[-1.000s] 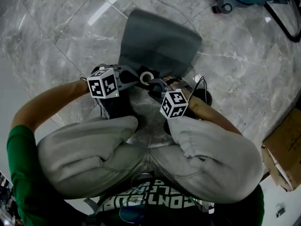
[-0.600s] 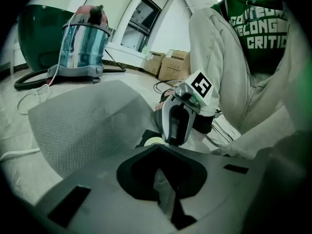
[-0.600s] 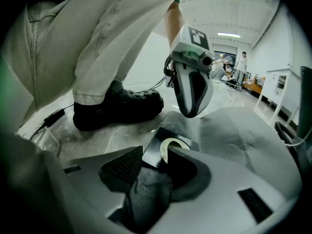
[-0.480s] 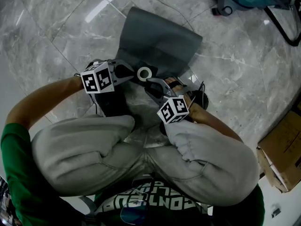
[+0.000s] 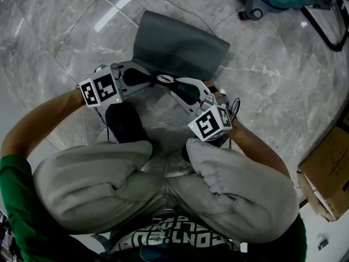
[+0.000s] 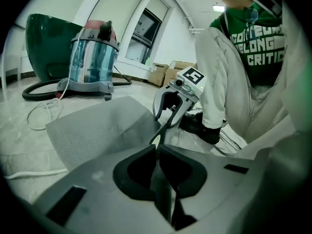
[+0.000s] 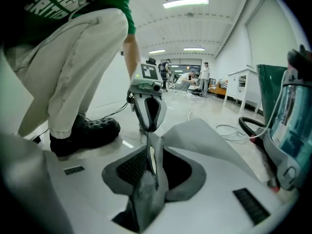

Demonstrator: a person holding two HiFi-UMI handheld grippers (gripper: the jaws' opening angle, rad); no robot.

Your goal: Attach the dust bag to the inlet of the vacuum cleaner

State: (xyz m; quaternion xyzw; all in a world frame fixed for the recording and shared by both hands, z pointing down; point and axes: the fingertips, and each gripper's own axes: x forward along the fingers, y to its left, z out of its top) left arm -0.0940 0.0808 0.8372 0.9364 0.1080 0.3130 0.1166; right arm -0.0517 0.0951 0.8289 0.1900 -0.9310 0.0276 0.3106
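Head view, left of centre: left gripper (image 5: 152, 78) reaches in from the left, jaws pressed together on the thin edge of the collar (image 5: 163, 79).

Upper middle: dust bag (image 5: 180, 45) lies spread on the floor (image 5: 65, 31), its collar end raised between the two tools.

Right of centre: right gripper (image 5: 175, 83), jaws just closing, pinches a fold of bag fabric beside the collar.

Right edge of right gripper view: vacuum cleaner (image 7: 292, 130), well apart; inlet not seen.

Judgement: carry with both pinches level, collar taut and square to the inlet. The right grip on soft fabric may slip; the stiff collar would hold better.
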